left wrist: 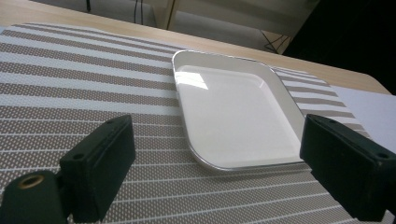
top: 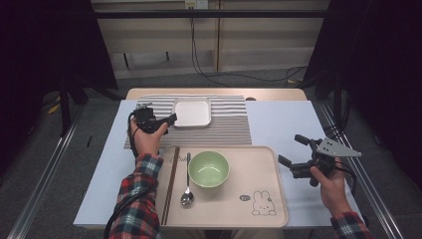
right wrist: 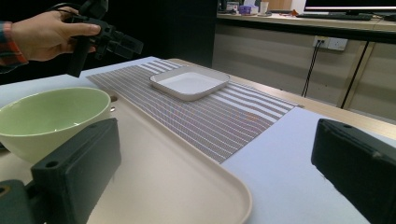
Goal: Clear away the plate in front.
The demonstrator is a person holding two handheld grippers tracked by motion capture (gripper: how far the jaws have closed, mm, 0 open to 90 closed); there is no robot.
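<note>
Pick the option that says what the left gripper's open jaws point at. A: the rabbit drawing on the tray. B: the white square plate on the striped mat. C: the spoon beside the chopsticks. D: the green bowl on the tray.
B: in the left gripper view the white square plate lies on the striped mat just ahead of the left gripper, whose jaws stand wide apart with nothing between them.

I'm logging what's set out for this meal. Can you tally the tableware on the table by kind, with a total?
Square white plate: 1
Green bowl: 1
Spoon: 1
Pair of chopsticks: 1
Beige tray: 1
Striped placemat: 1
Total: 6
</note>
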